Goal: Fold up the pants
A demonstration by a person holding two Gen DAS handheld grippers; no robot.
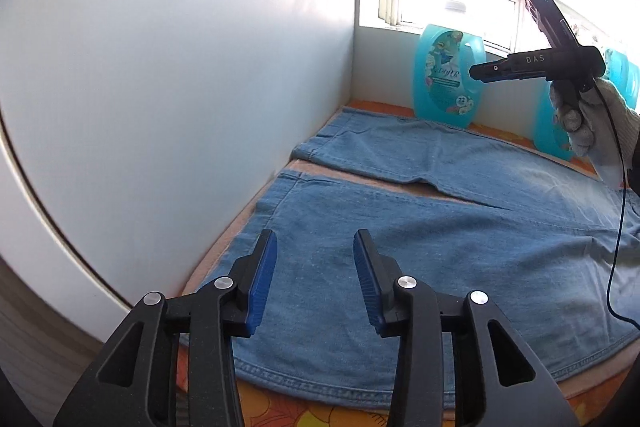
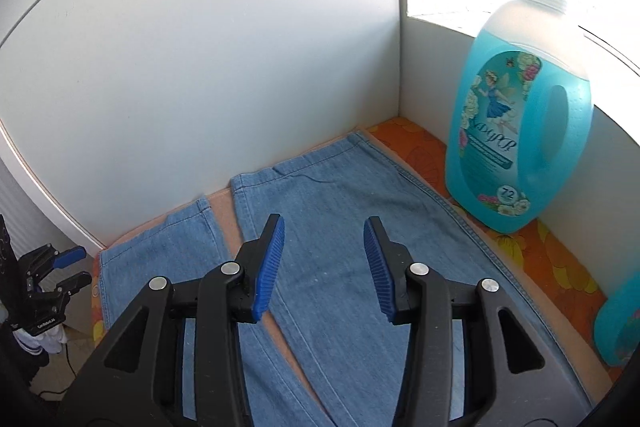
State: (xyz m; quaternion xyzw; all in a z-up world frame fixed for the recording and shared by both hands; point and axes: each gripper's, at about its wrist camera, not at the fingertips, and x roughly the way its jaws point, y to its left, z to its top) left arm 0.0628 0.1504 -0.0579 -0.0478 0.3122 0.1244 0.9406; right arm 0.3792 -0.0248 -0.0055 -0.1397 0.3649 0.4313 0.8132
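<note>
Blue denim pants (image 1: pixel 440 239) lie flat on the orange-patterned surface, their two legs spread apart with a strip of peach cloth showing between them. My left gripper (image 1: pixel 315 239) hovers open above the nearer leg, with nothing between its blue pads. In the right wrist view my right gripper (image 2: pixel 325 223) is open and empty over the pants (image 2: pixel 340 195), near the leg hems by the wall. The right gripper (image 1: pixel 480 71) also shows side-on in the left wrist view, held high by a gloved hand (image 1: pixel 580 123). At the left edge of the right wrist view, the left gripper (image 2: pixel 78 267) appears with its fingers apart.
A tall blue detergent bottle (image 2: pixel 516 131) stands on the orange floral cover (image 2: pixel 540 259) by the window corner, and a second blue bottle (image 2: pixel 618 327) is at the right edge. White wall panels (image 2: pixel 200 67) close in the far and left sides. A black cable (image 1: pixel 616 247) hangs over the pants.
</note>
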